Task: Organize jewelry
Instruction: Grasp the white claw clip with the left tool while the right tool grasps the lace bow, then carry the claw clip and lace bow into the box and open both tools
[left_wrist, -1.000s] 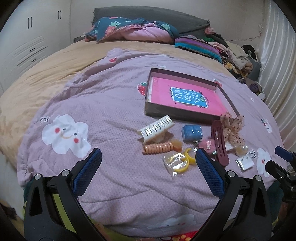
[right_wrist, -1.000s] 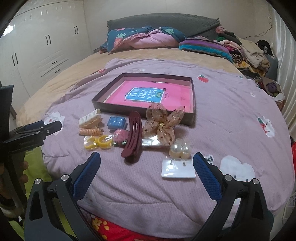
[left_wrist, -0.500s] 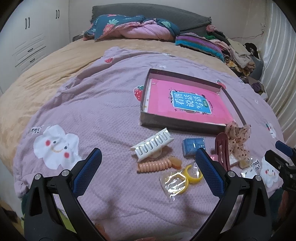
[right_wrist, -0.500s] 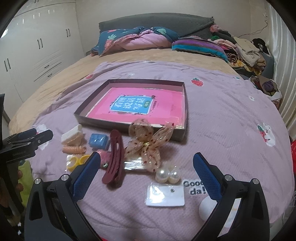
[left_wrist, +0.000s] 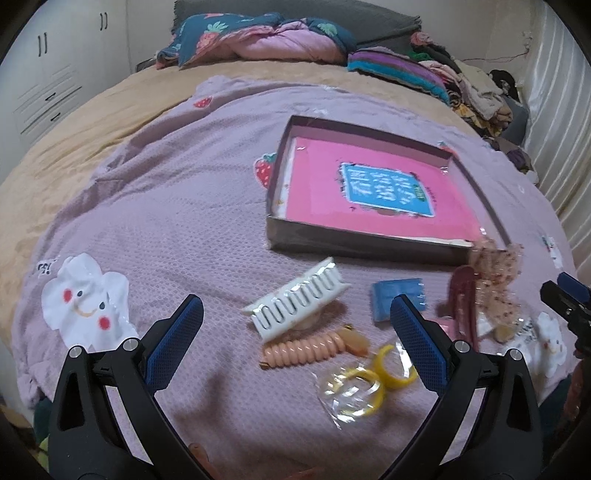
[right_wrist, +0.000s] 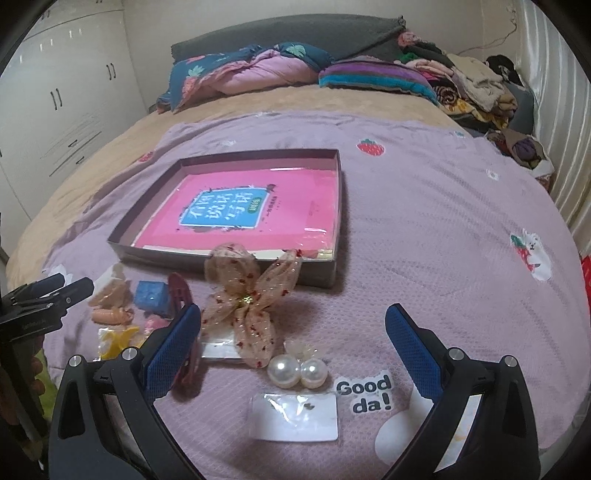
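Both jaws are held wide open and empty: the left gripper (left_wrist: 295, 328) is poised above the white claw clip (left_wrist: 297, 304), the right gripper (right_wrist: 293, 338) above the pearl earrings (right_wrist: 296, 372). Nothing has been sorted yet; the shallow box (right_wrist: 334, 266) at 12 o'clock holds only a pink book (right_wrist: 255, 210), while the organza bow (right_wrist: 249, 299), coil hair tie (left_wrist: 304, 351) and yellow rings (left_wrist: 373, 380) are left loose on the purple quilt (left_wrist: 166, 206)

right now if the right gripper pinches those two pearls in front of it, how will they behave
The two pearls look round and glossy, so they would probably slip or roll out from between the fingers. They sit touching, likely joined, so both should move together. The soft purple blanket may dampen rolling somewhat.
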